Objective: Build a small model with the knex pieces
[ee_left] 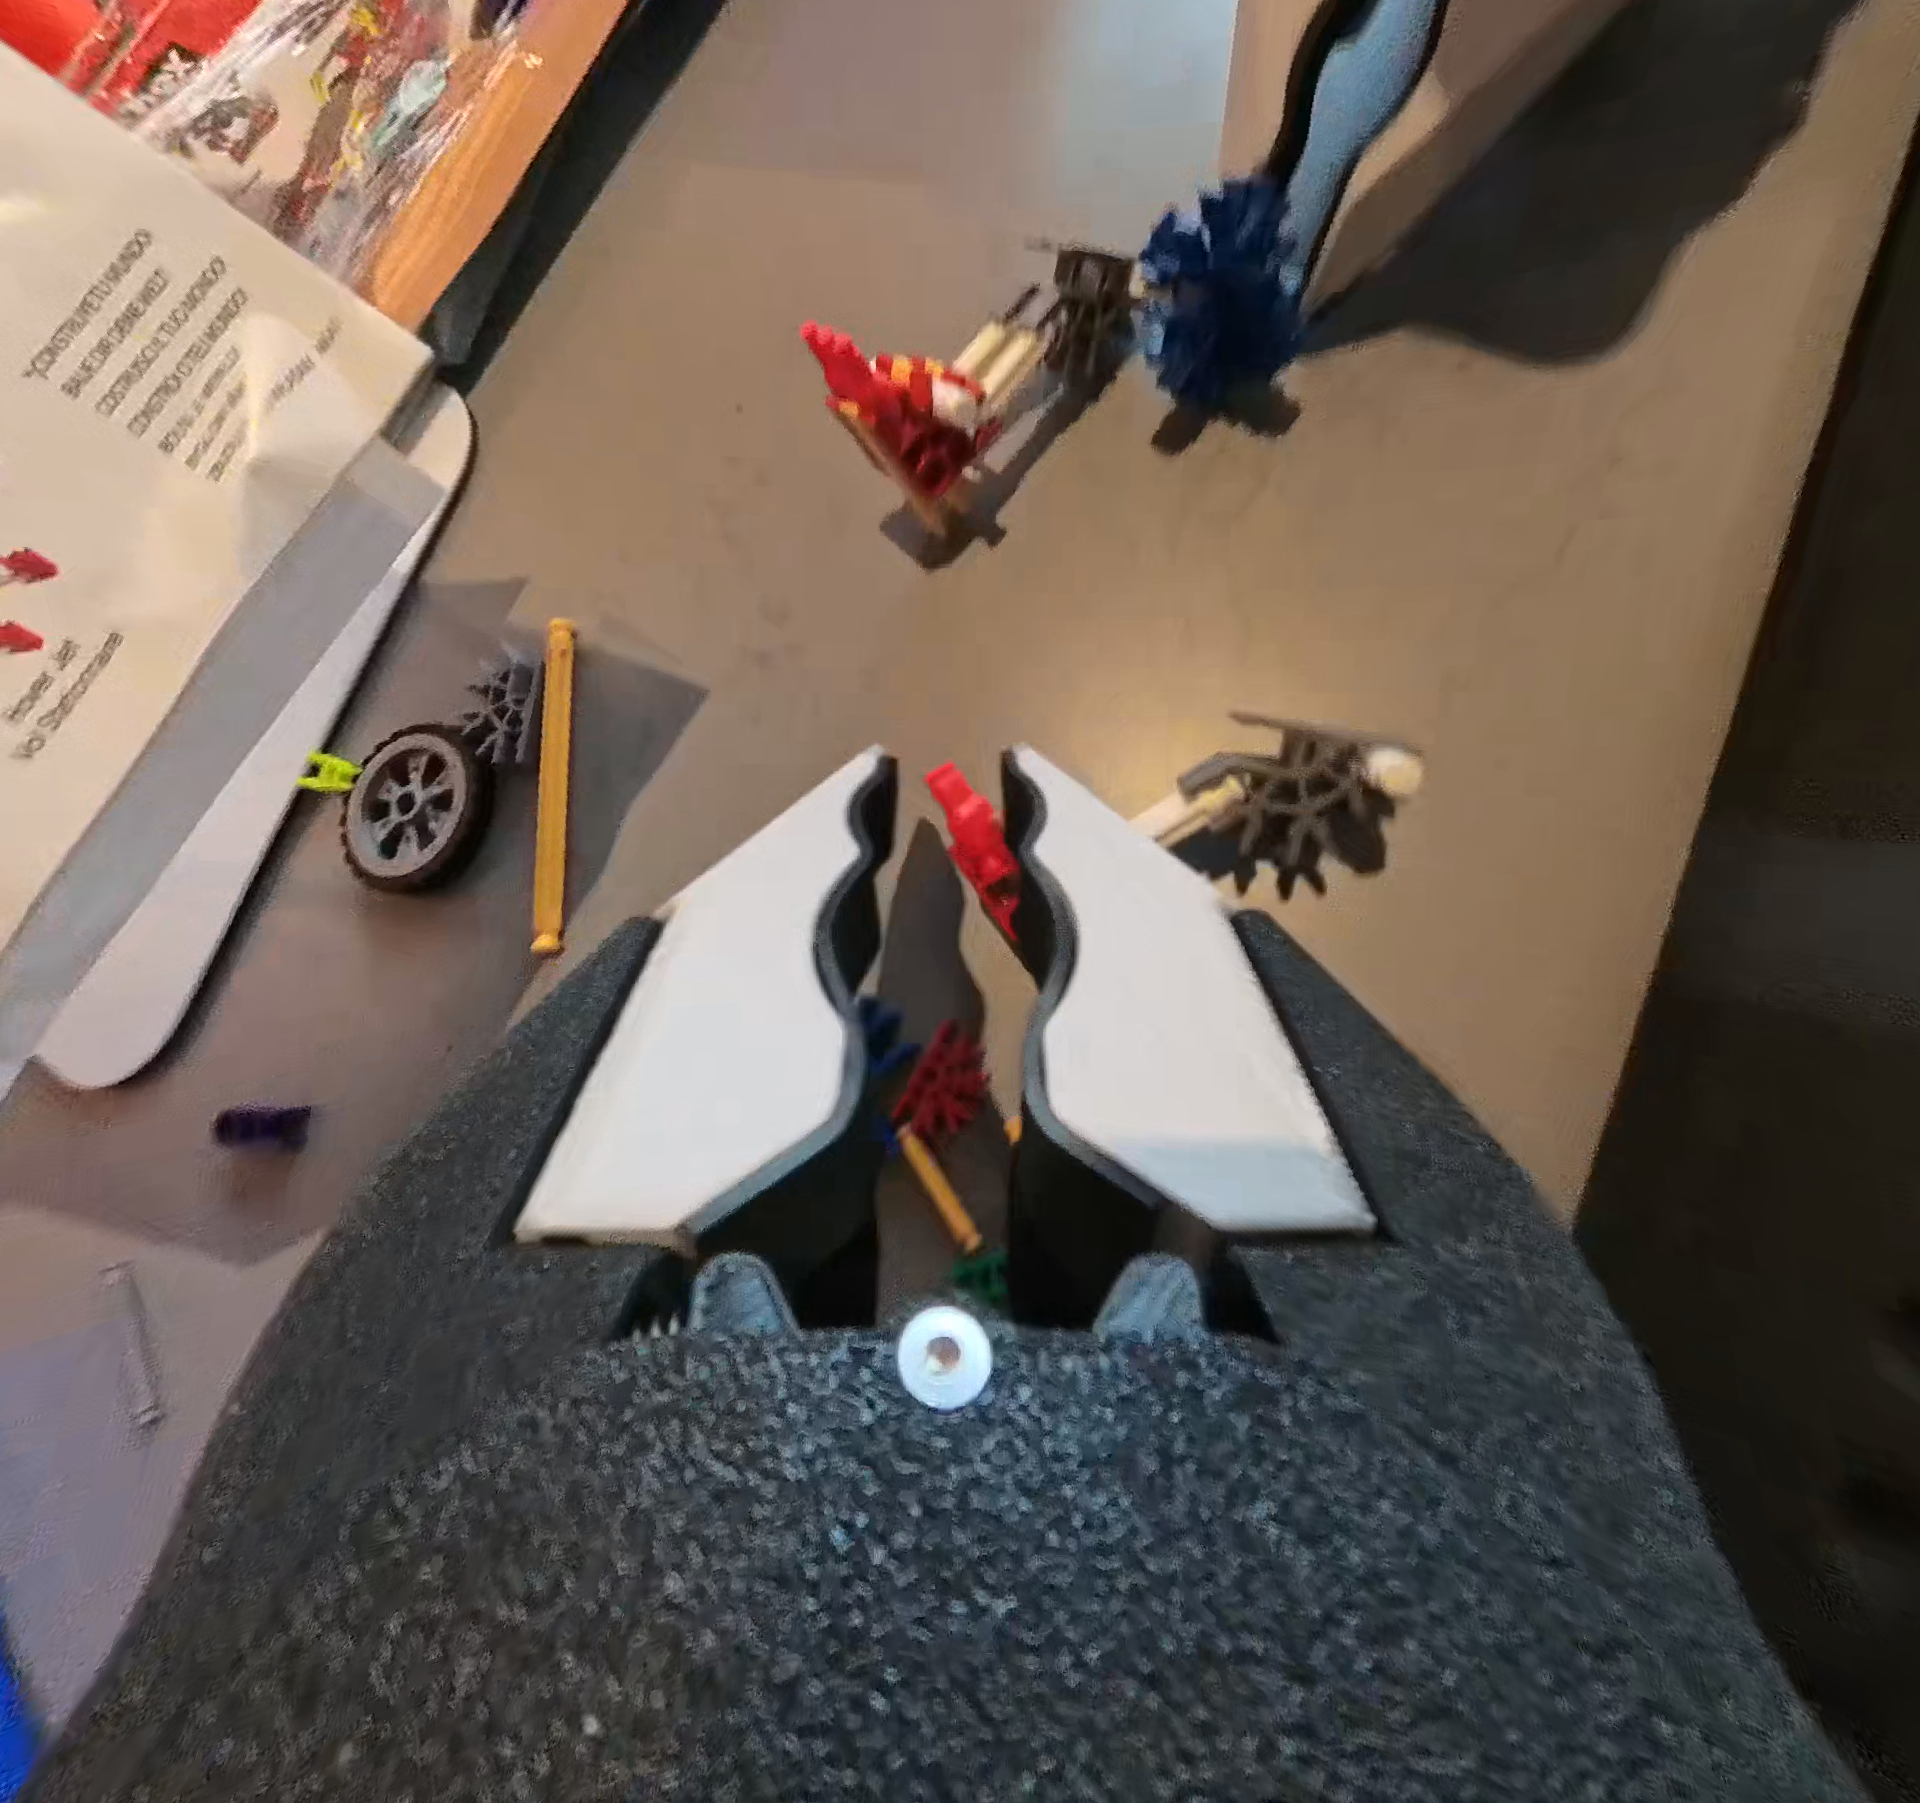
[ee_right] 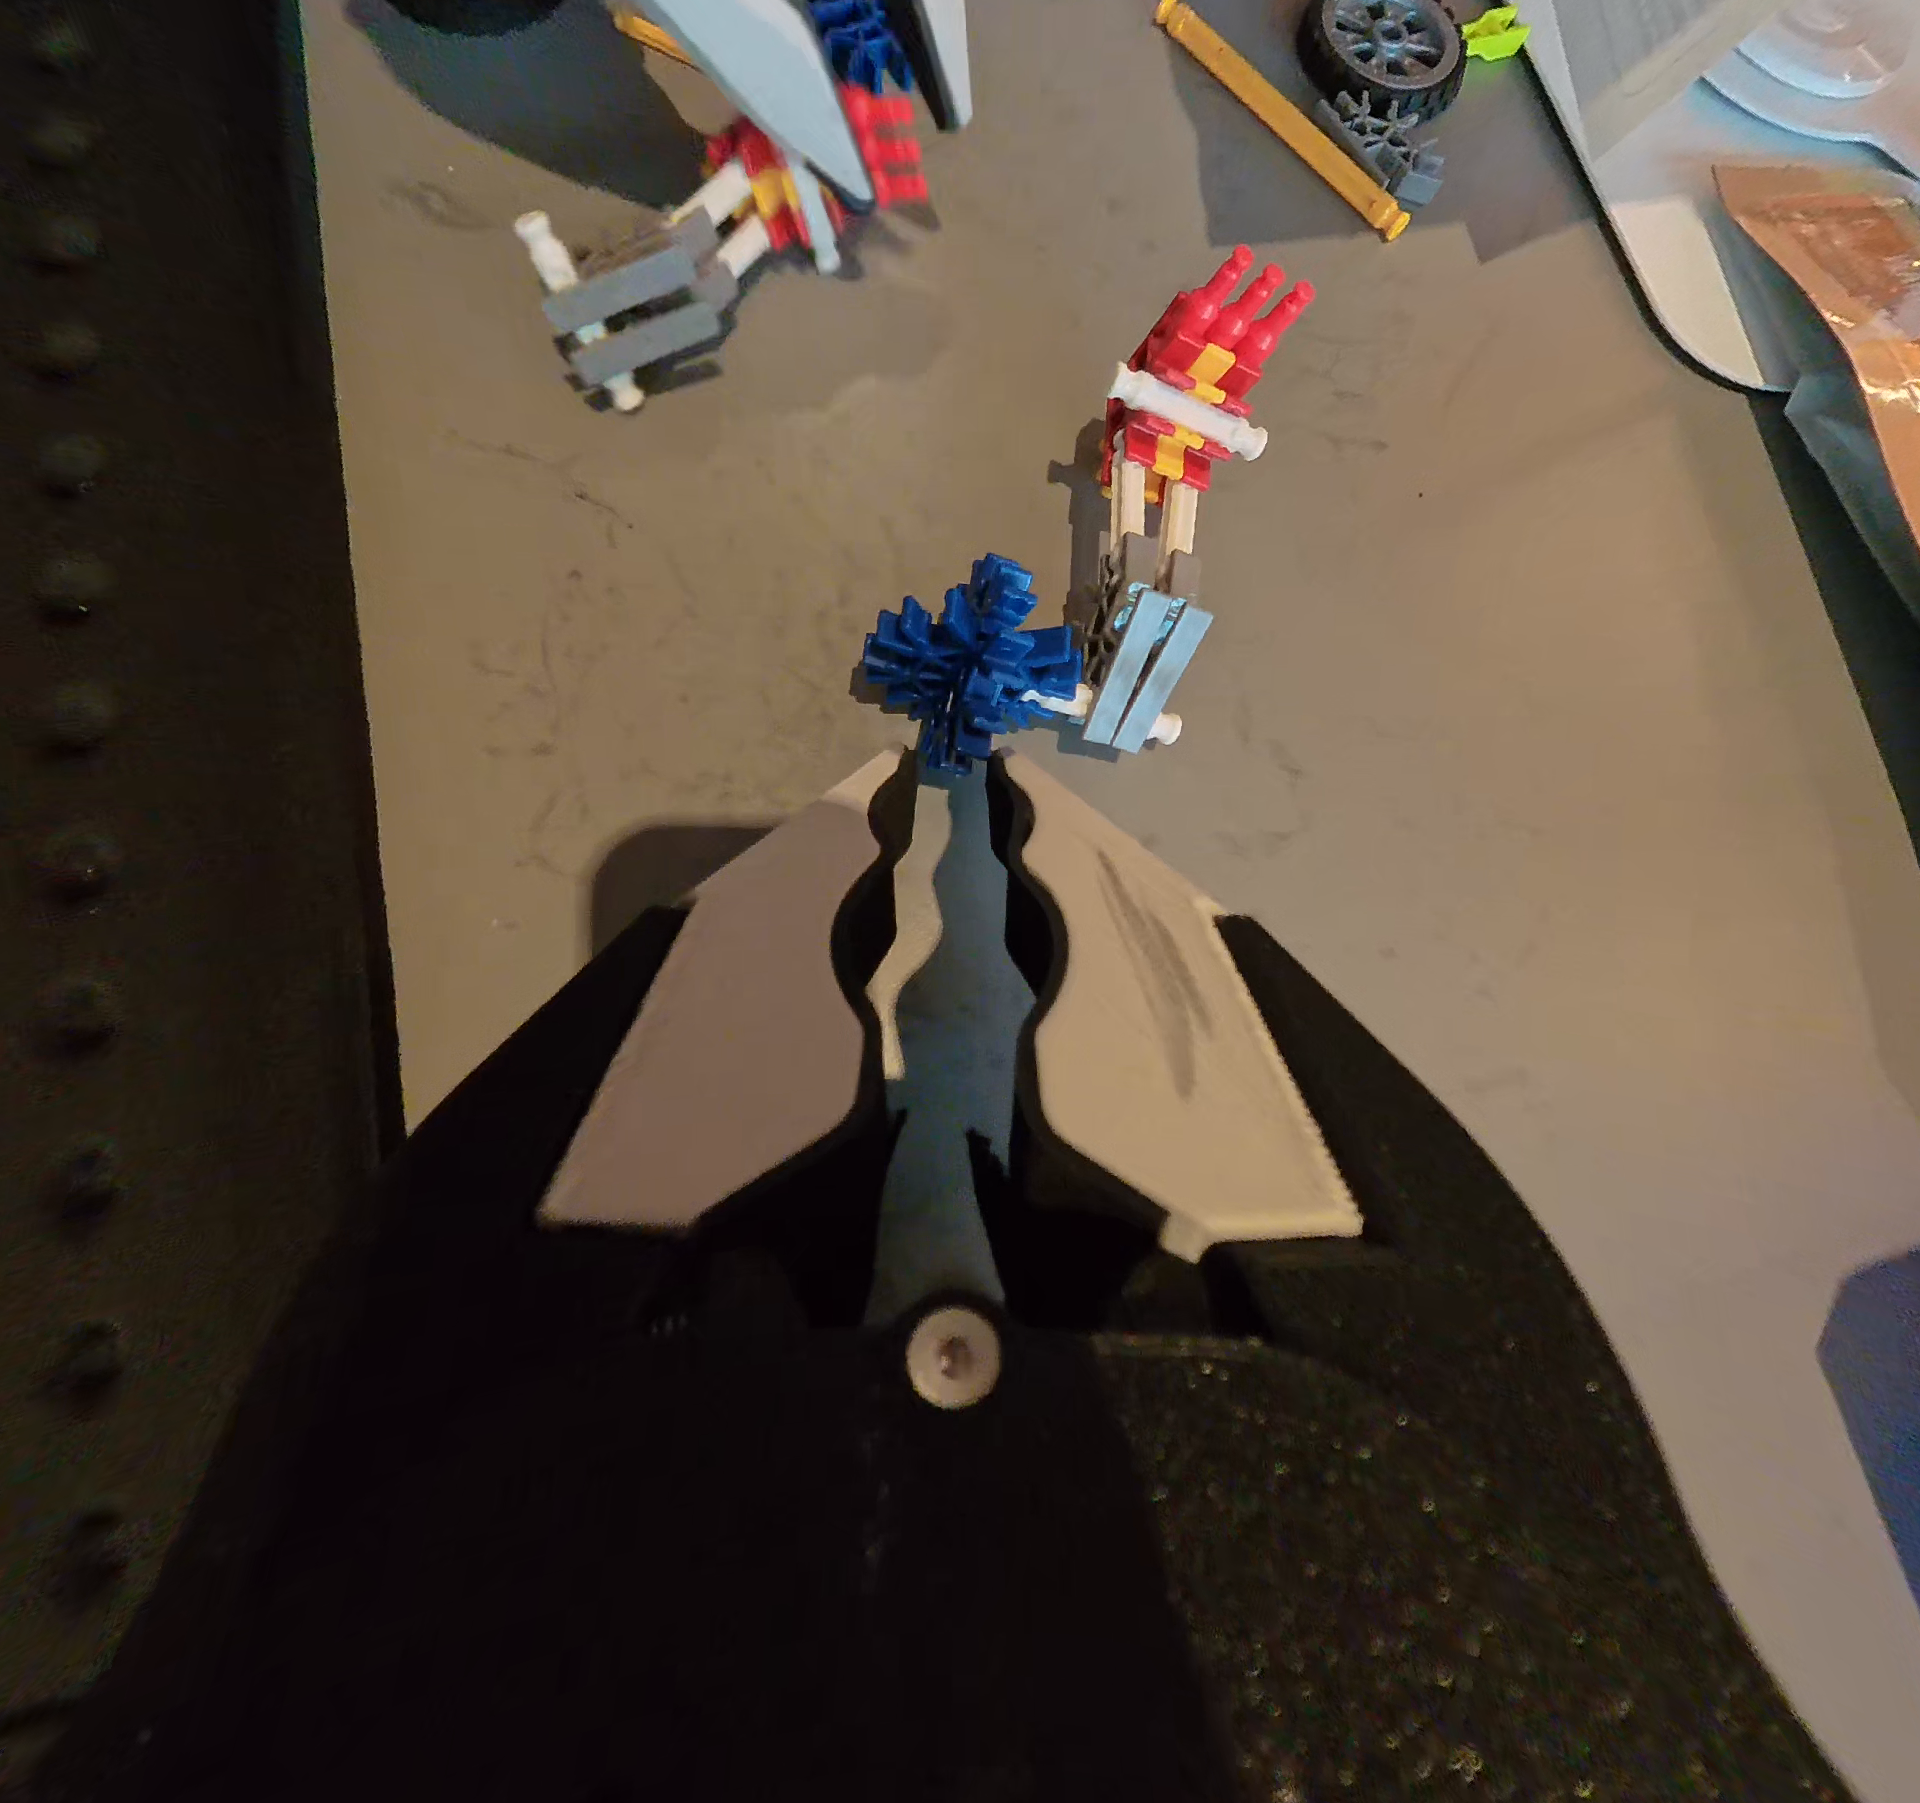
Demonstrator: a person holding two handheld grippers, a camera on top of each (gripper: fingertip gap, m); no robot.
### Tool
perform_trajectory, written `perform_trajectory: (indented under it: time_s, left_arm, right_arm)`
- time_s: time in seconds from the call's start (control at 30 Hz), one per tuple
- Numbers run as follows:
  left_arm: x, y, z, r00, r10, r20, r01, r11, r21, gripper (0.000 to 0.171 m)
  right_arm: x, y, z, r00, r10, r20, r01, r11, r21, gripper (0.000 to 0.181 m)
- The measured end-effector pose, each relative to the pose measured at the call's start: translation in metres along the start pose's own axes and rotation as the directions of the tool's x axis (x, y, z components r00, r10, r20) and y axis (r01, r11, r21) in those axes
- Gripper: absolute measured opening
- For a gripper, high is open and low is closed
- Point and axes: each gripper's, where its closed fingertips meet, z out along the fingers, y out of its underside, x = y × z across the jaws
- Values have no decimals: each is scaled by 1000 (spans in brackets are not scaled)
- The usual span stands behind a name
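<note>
The wheel (ee_right: 1387, 44) lies on the grey desk (ee_right: 727, 558), near the white box flap (ee_right: 1662, 226). A small green clip (ee_right: 1491, 34) pokes from its far side, a grey snowflake piece (ee_right: 1382, 138) touches its near side, and a yellow rod (ee_right: 1278, 117) lies just beside that. Between the wheel and the right claw (ee_right: 951, 766) hangs a toy assembly: red pegs (ee_right: 1236, 319) on top, white rods below, a grey block (ee_right: 1143, 678) at the bottom, and a blue cluster (ee_right: 966, 657) of snowflake pieces at its side. The right claw is nearly closed, and its tips pinch the lower edge of the blue cluster.

Well left of the wheel, the left claw (ee_right: 894, 153) comes down from above, its tips around a stack of blue and red pieces (ee_right: 873, 80) joined to a second build with grey bars (ee_right: 634, 319) and white rods that rests on the desk.

The left wrist view shows the left claw (ee_left: 945, 766) slightly parted, with a red piece (ee_left: 971, 834) against its right finger; whether it is squeezed firmly is unclear. Only this view shows printed cardboard (ee_left: 187, 423) beside the wheel (ee_left: 416, 808), a small purple piece (ee_left: 260, 1125) nearer the camera, and clear bags of parts (ee_left: 291, 70) beyond. Only the right wrist view shows the dark studded strip (ee_right: 156, 714) at the desk's edge.
</note>
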Motion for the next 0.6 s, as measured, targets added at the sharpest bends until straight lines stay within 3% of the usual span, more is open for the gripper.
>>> perform_trajectory:
  time_s: [0.07, 0.23, 0.3, 0.4, 0.43, 0.5, 0.6]
  left_arm:
    - [7, 11, -6, 997, 64, -37, -65, 997, -34, 27]
    - [9, 18, -24, 995, 73, -71, -76, 997, -30, 34]
    - [13, 23, -30, 983, 66, -170, -80, 994, -74, 35]
    - [19, 14, -36, 949, 103, -297, -122, 991, -46, 36]
    - [29, 14, -39, 915, 96, -391, -130, 990, -61, 35]
    - [33, 8, -36, 891, 120, -437, -159, 986, -54, 35]
    - [46, 27, -34, 824, 107, -556, -234, 959, -163, 30]
  right_arm:
    - [0, 0, 0, 1000, -1, 0, 1, 1000, 1, 13]
    - [0, 0, 0, 1000, 8, 6, -8, 1000, 2, 13]
    - [0, 1, 1, 1000, 7, 8, -7, 1000, -4, 13]
    - [0, 1, 1, 1000, 5, 8, -5, 1000, -6, 13]
    - [0, 1, 1, 1000, 5, 8, -5, 1000, -5, 13]
    - [0, 1, 0, 1000, 6, 8, -6, 1000, -4, 13]
    - [0, 0, 0, 1000, 7, 9, -7, 1000, 2, 13]
